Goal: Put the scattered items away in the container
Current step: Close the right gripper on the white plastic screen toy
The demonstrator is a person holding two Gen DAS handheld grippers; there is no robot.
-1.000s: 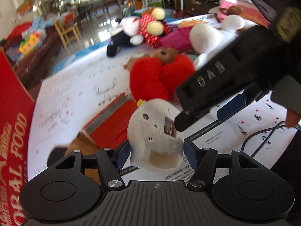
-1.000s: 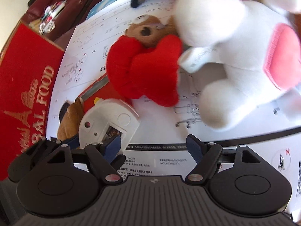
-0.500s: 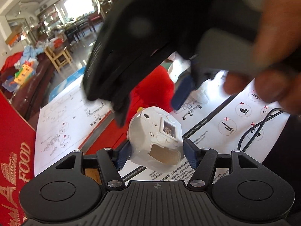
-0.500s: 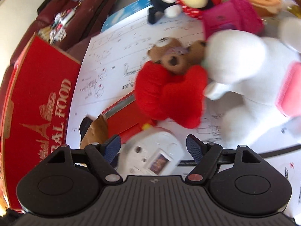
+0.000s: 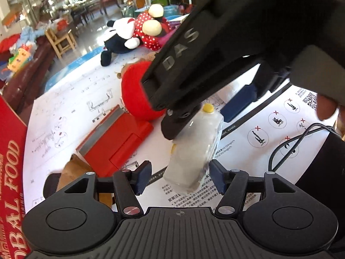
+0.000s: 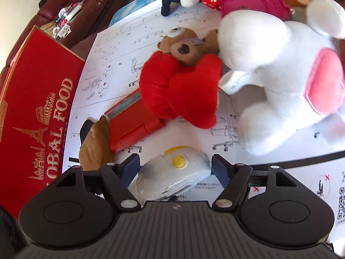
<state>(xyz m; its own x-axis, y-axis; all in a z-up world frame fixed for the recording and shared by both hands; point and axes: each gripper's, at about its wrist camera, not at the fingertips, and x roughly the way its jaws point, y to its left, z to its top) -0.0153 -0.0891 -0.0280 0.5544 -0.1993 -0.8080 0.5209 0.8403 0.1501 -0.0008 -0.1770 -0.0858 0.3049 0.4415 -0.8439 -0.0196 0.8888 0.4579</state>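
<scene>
Where a second ago only the left tongs (image 5: 175,178) bracketed the white toy (image 5: 195,149), it now hangs tilted above the desk (image 5: 64,108), and the right tongs (image 6: 175,168) are closing around it, pads not visibly gripping. The left tongs stand half-open, seemingly letting go. A handover looks underway toward the red box (image 6: 38,99).
</scene>
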